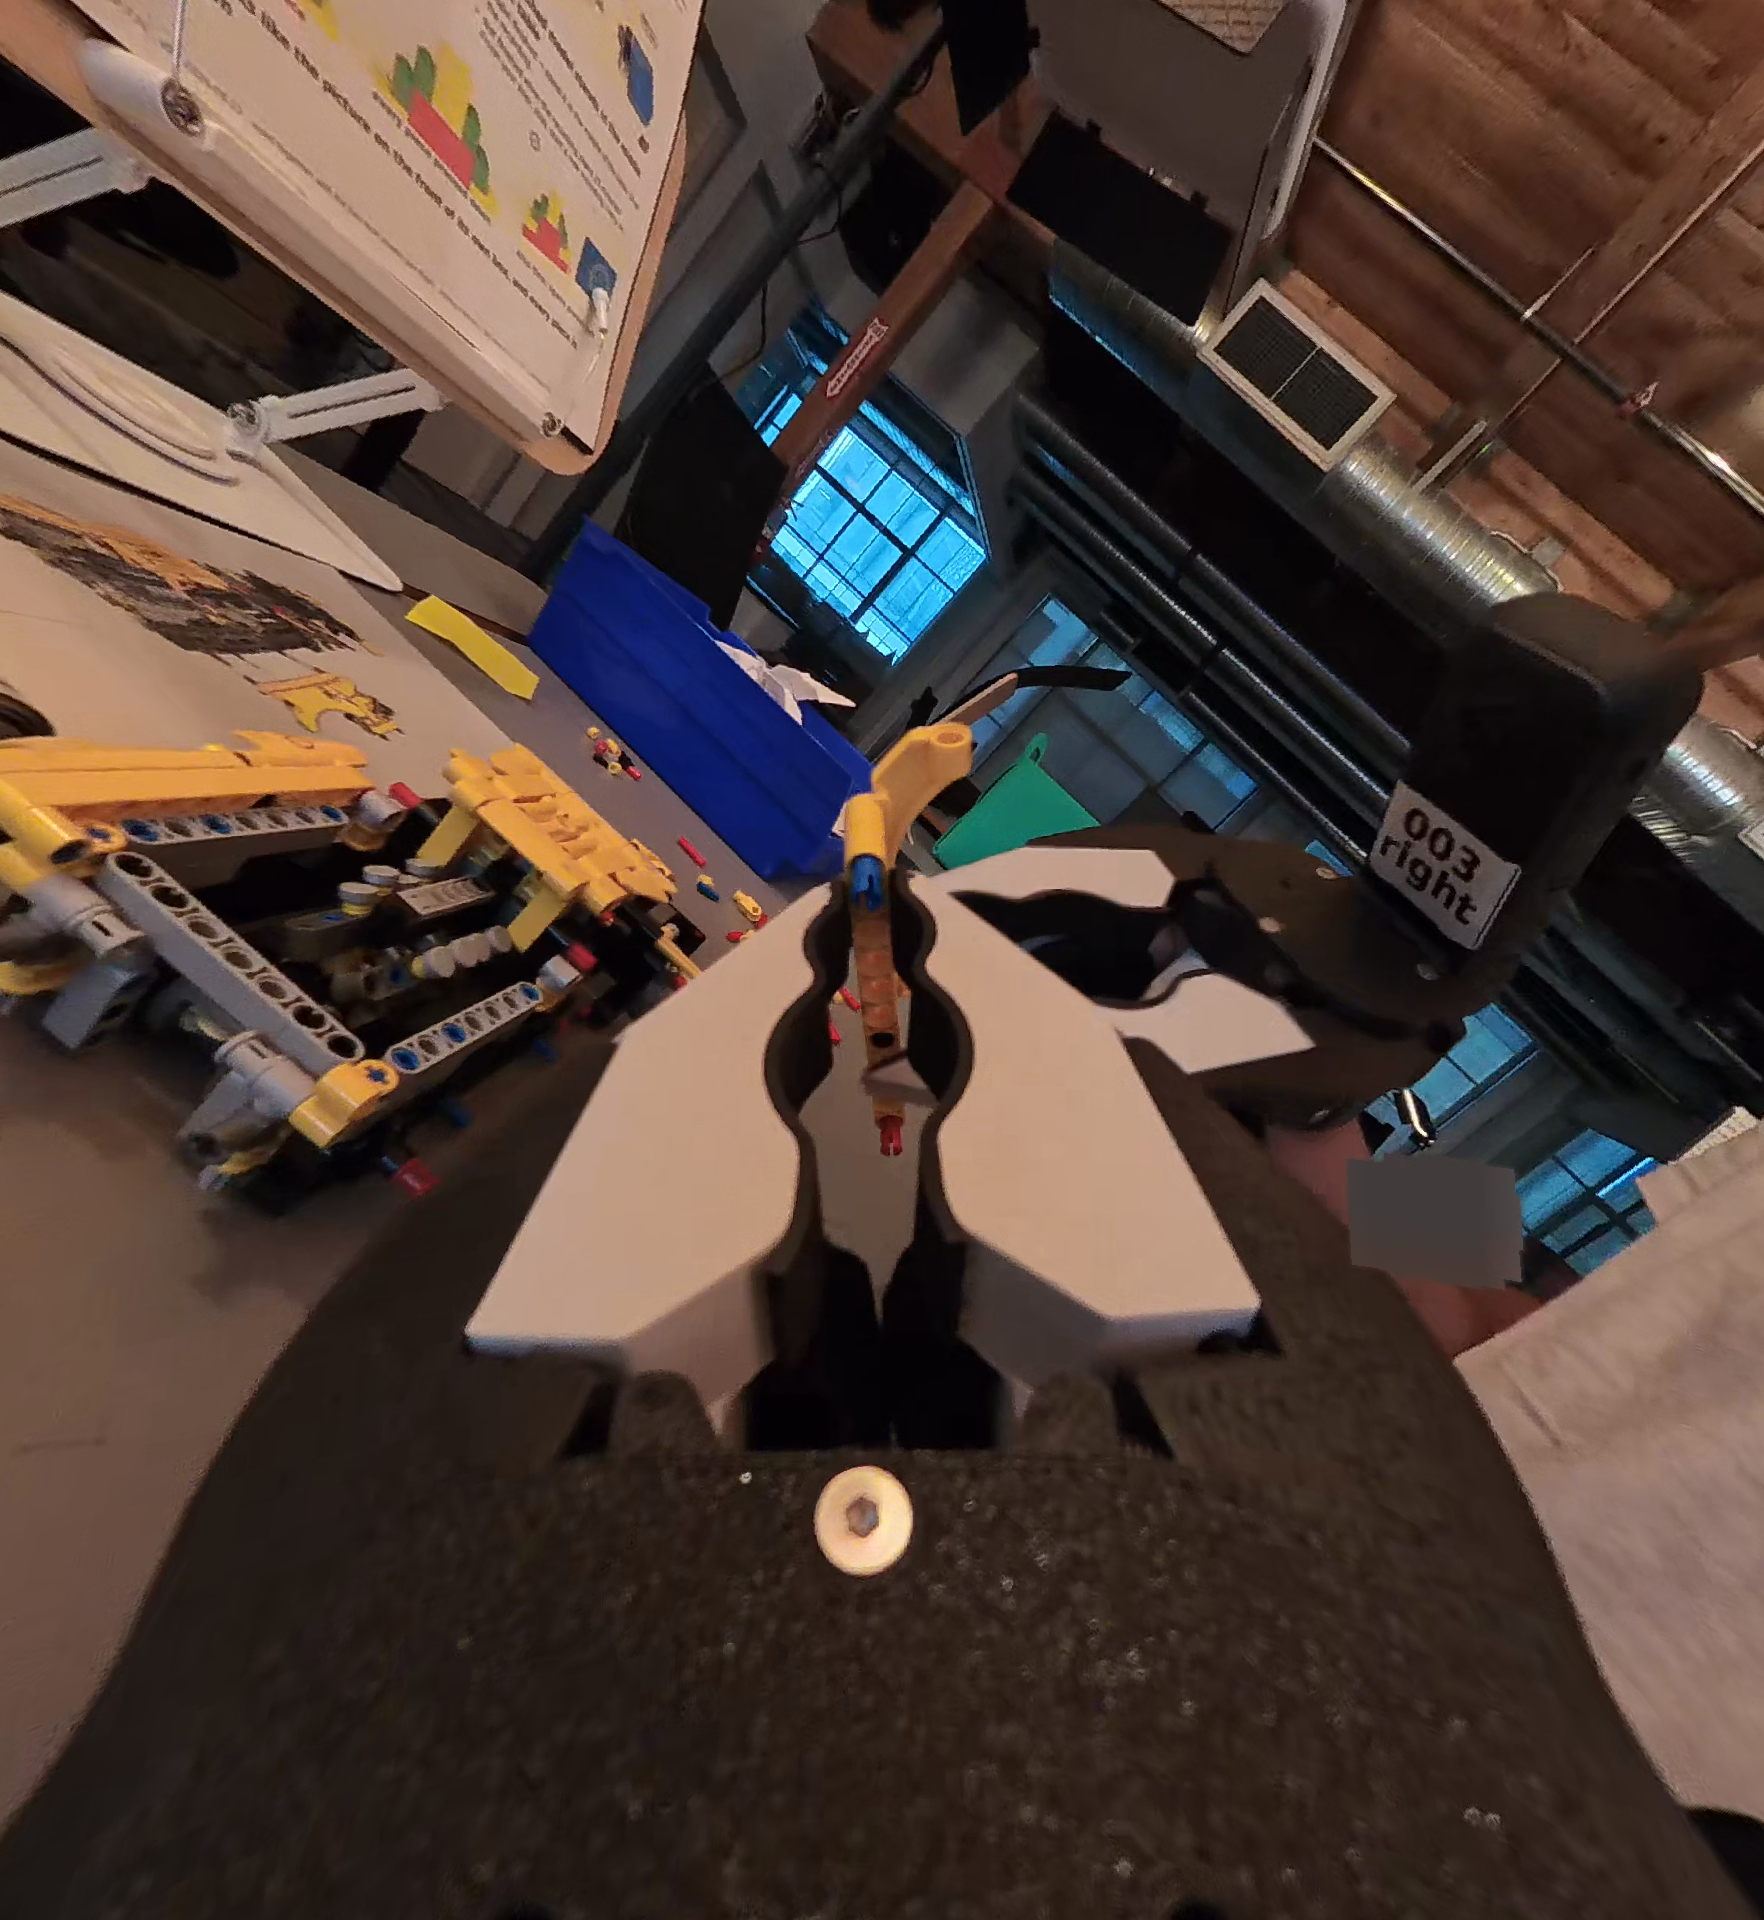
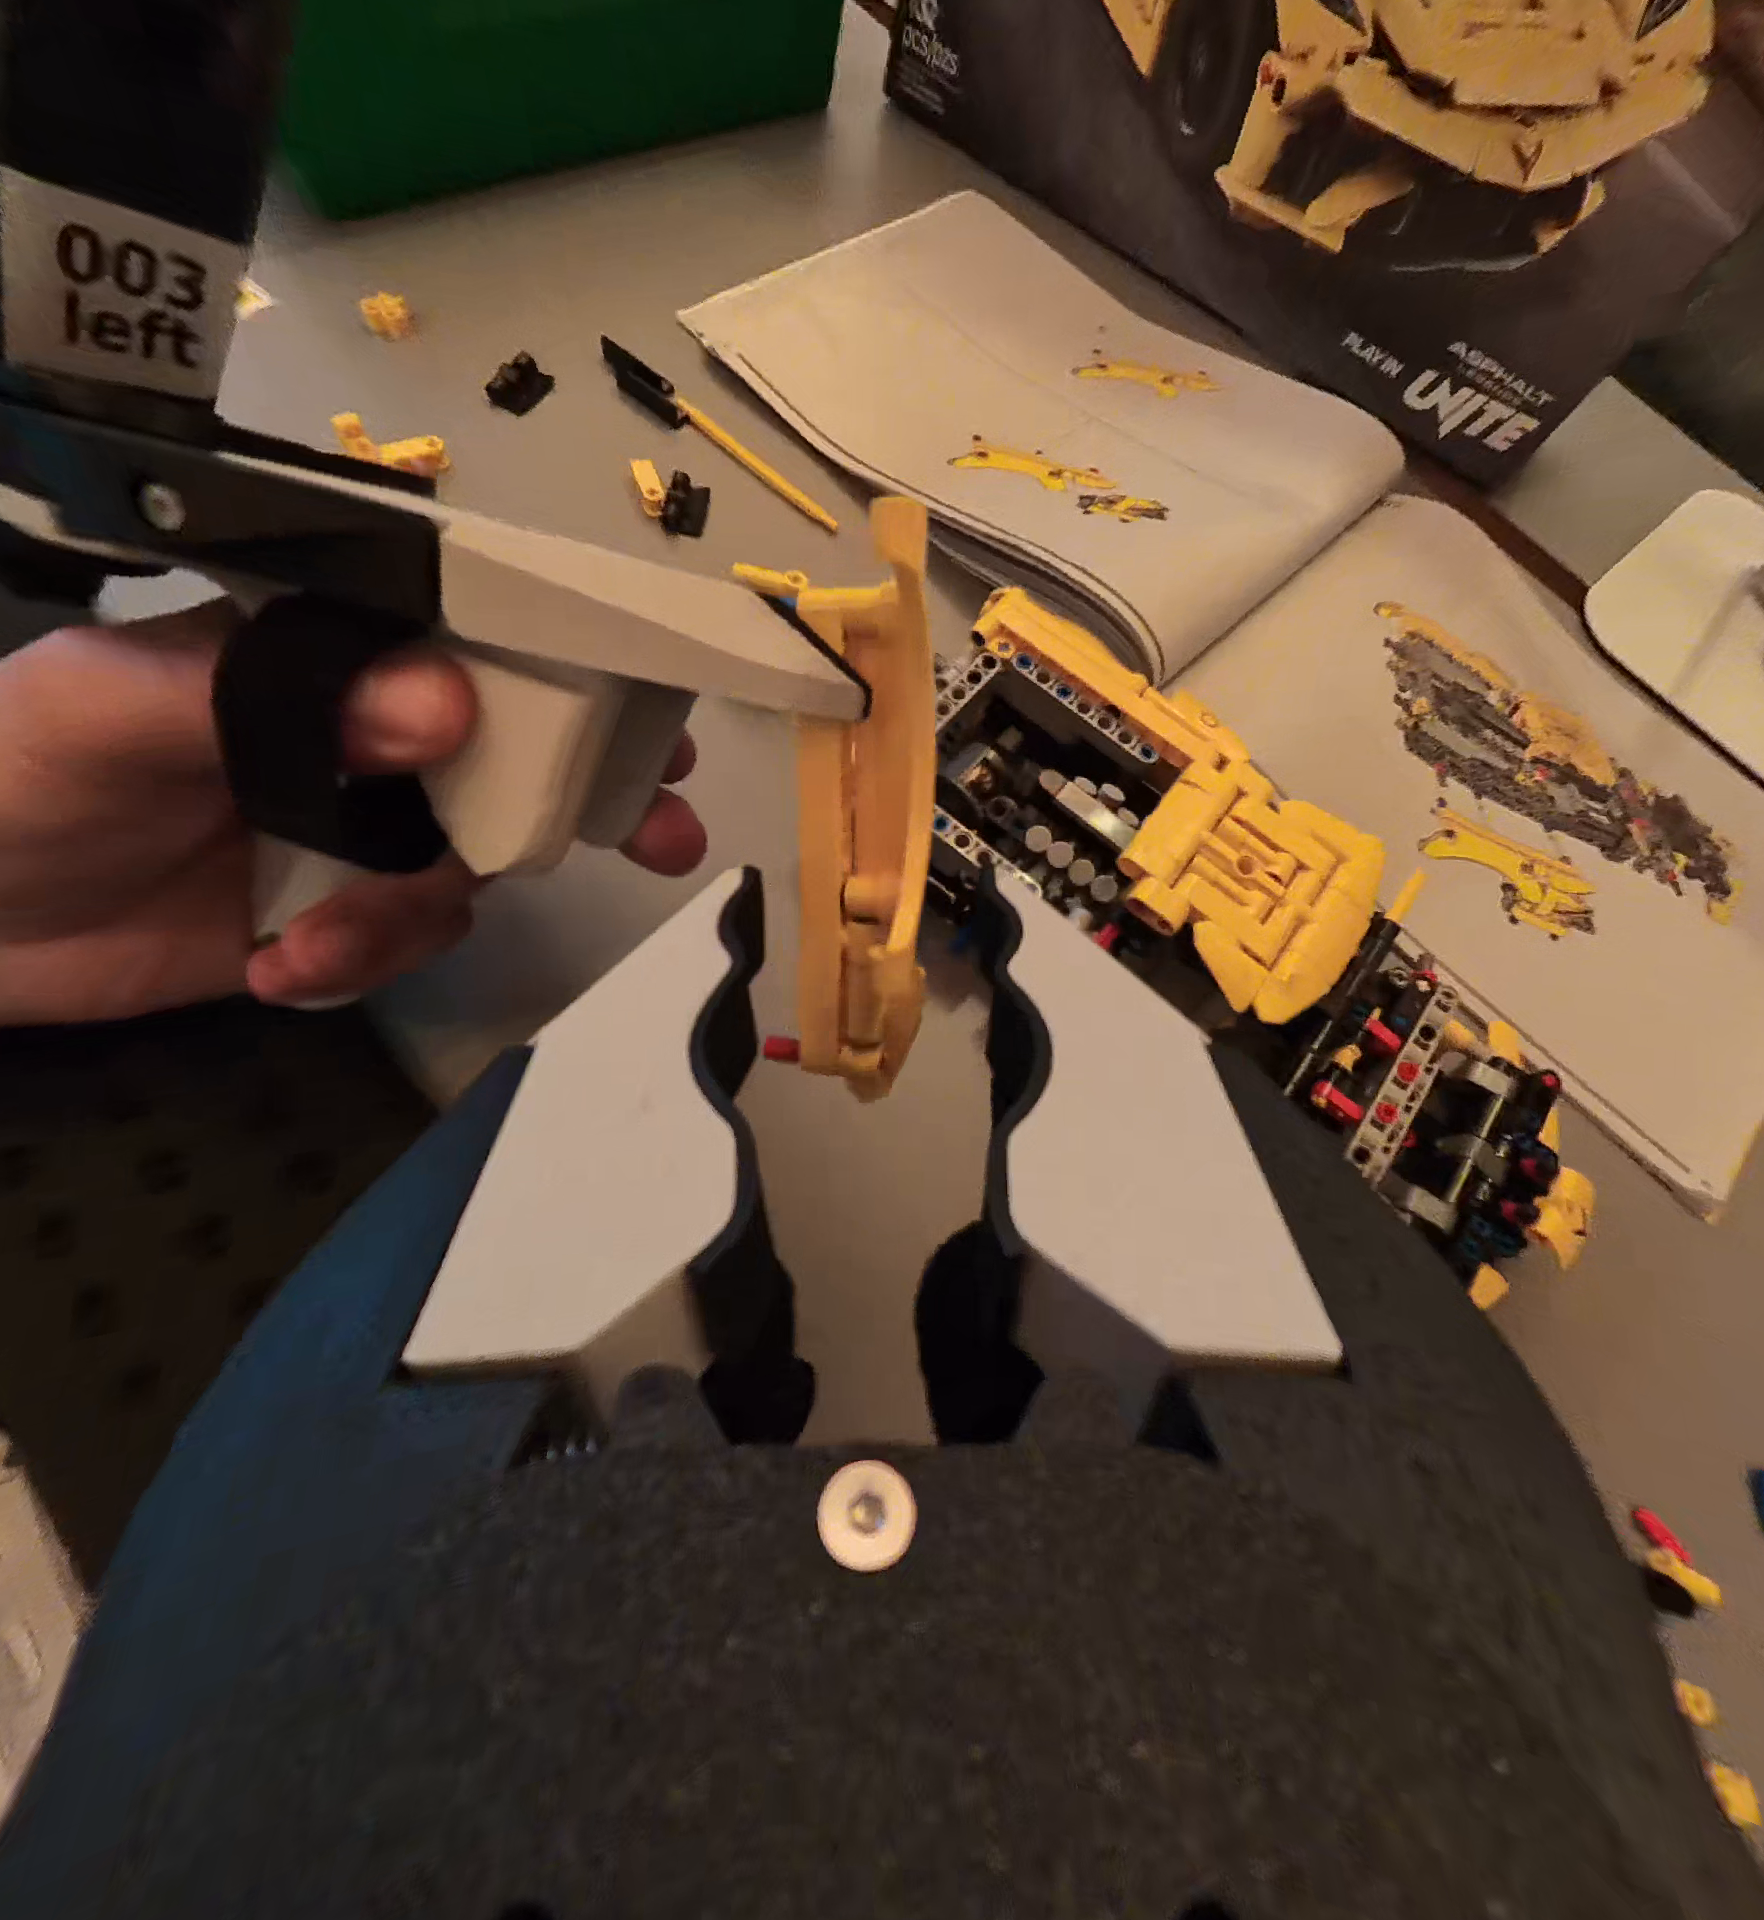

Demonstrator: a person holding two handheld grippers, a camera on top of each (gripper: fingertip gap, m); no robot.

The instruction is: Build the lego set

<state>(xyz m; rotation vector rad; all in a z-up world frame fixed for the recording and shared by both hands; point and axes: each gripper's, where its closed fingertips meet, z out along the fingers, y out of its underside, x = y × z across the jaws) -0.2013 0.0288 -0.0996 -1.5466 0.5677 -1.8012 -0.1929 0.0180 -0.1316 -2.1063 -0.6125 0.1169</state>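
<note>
My left gripper (image 1: 876,904) is shut on a yellow curved panel assembly (image 1: 883,966) and holds it above the table. In the right wrist view the same left gripper (image 2: 836,675) grips that yellow assembly (image 2: 867,831) near its upper part, and the piece hangs down with a red pin at its lower end. My right gripper (image 2: 867,904) is open, its fingers on either side of the assembly's lower half, not touching it. The partly built yellow and black car (image 2: 1221,883) lies on the table behind; it also shows at the left of the left wrist view (image 1: 286,914).
An open instruction booklet (image 2: 1013,416) and the set's box (image 2: 1377,208) lie beyond the car. Loose small parts (image 2: 670,499) are scattered on the grey table (image 2: 566,260), with more at the right (image 2: 1688,1558). A blue bin (image 1: 691,696) and a green bin (image 1: 1013,821) stand farther back. Less than 4 cm separates the two grippers' tips.
</note>
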